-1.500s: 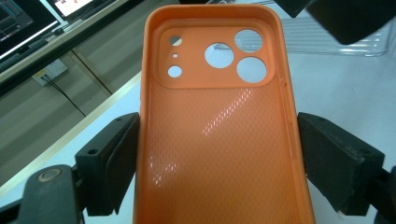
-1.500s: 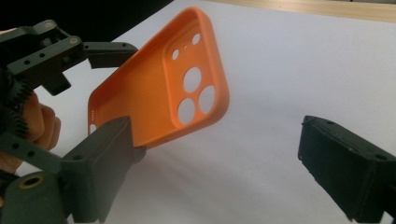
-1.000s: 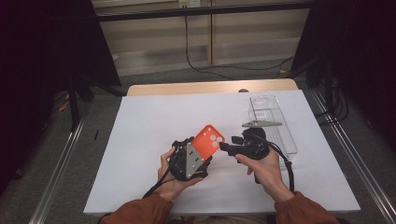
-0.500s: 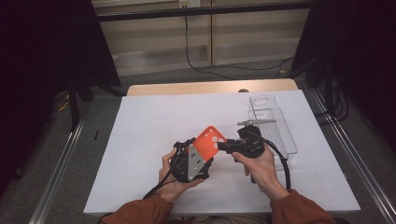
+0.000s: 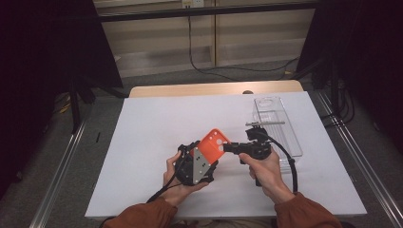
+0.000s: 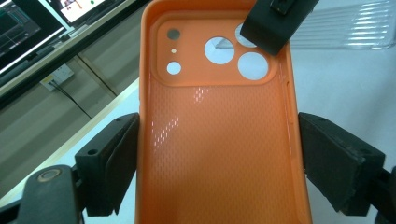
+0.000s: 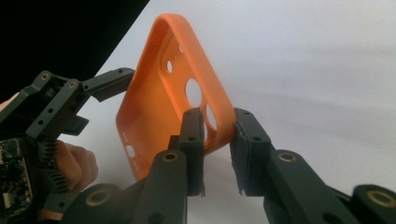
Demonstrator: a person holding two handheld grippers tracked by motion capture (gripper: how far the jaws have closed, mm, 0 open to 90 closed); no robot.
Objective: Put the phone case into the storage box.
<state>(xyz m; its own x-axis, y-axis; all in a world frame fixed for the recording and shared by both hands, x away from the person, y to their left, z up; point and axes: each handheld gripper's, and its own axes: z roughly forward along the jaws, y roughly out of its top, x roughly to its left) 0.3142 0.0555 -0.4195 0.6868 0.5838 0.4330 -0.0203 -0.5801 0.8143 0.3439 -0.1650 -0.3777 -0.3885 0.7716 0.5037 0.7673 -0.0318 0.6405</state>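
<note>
Orange case is clamped by left gripper and right gripper, which has just been closing; pulling apart could warp it.

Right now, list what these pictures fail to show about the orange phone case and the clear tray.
- Case: lower end cut off by the left gripper view's bottom edge.
- Case: in the high view, its lower part hides behind the left gripper.
- One camera hole: partly covered by a right gripper jaw, left gripper view.
- Tray: near end hidden by the right hand, high view; contents too faint to tell.
</note>
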